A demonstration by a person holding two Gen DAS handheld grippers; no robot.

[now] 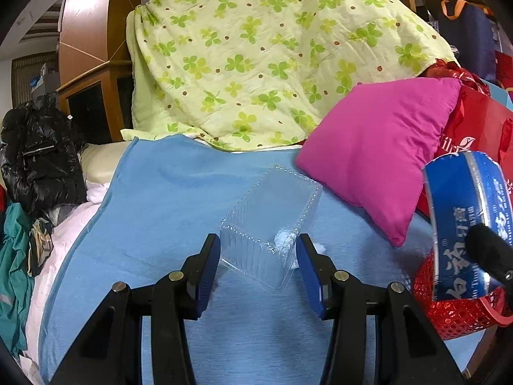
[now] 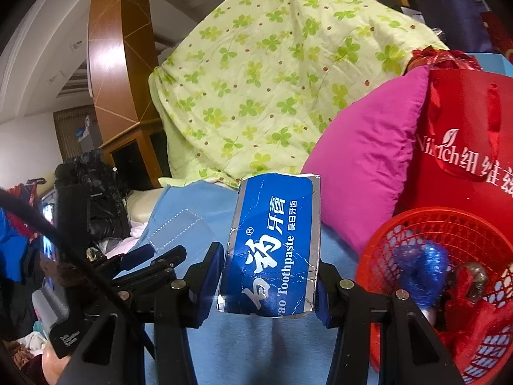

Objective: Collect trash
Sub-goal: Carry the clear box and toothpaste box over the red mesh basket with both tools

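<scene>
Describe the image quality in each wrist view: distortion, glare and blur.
Left wrist view: strong fisheye bending with dark corners; glare on the wooden cabinet; the toothpaste box at the right edge is smeared. Right wrist view: same bending; toothpaste box sharp, its foil edges glinting; the blue trash in the red basket is blurred.

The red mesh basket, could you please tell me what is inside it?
In the red mesh basket lie a crumpled blue wrapper and some red plastic; anything beneath them is covered.
</scene>
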